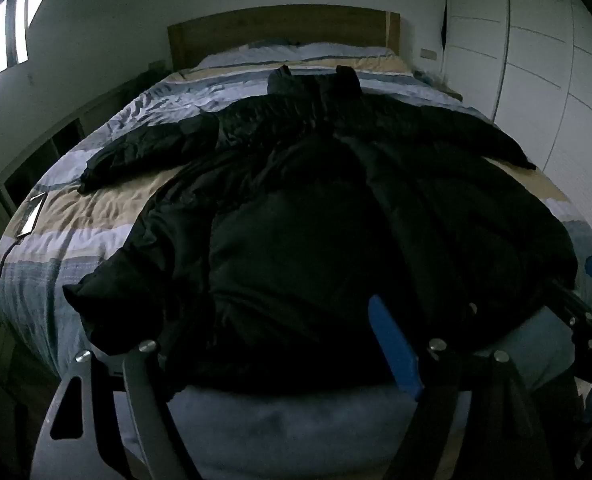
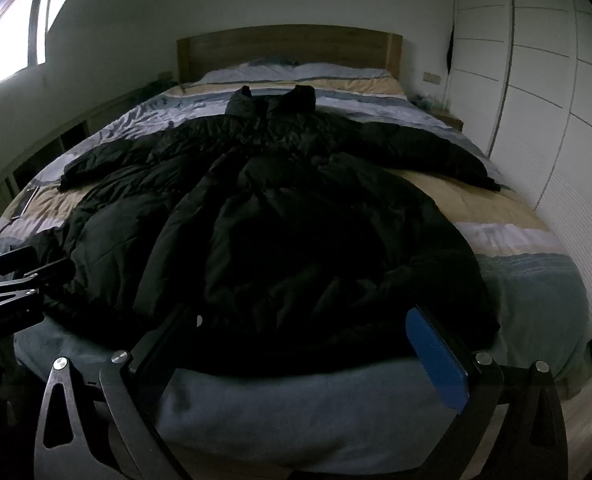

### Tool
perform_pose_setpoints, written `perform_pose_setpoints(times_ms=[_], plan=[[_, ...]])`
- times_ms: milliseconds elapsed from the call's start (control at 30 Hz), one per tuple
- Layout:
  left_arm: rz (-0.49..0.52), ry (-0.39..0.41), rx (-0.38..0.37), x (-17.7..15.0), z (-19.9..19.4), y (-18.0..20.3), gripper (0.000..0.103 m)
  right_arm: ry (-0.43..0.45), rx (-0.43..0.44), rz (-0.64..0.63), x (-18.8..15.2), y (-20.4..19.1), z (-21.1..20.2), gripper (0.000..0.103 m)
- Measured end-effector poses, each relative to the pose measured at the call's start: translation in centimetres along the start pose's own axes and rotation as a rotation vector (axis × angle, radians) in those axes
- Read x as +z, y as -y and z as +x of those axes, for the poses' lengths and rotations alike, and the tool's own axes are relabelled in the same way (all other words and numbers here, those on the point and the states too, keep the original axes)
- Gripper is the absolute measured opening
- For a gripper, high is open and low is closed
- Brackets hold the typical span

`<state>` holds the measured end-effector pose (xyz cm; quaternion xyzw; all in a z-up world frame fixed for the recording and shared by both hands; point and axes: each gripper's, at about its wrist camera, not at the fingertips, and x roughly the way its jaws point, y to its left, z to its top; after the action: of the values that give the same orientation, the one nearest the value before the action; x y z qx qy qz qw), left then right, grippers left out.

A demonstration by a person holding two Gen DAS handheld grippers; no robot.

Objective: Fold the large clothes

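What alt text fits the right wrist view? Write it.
A long black padded coat lies spread flat on a striped bed, sleeves out. The open right hand-held gripper hovers at its hem, empty.

Striped bed [image 1: 96, 216], headboard [image 1: 280, 28], wardrobe [image 1: 535, 60]

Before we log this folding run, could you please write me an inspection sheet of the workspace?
Surface: bed with striped cover, wrinkled.
Job's things: black coat spread flat, collar toward the headboard, sleeves out to both sides, hem at the near edge.
Clutter: phone near the bed's left edge.
Grippers: left gripper and right gripper both open over the hem, holding nothing.
Cables: nothing seen.
Surroundings: window on the left, white wardrobe on the right; dim light.
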<state>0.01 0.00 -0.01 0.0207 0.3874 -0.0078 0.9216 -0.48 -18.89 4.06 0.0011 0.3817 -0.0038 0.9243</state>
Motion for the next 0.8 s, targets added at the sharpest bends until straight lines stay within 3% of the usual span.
perform_pose_setpoints(times_ms=[800], plan=[[0.006,-0.012,0.000,-0.26,0.48,0.52,0.078,-0.011,0.003,0.002,0.05,-0.33,0.03,0.103]])
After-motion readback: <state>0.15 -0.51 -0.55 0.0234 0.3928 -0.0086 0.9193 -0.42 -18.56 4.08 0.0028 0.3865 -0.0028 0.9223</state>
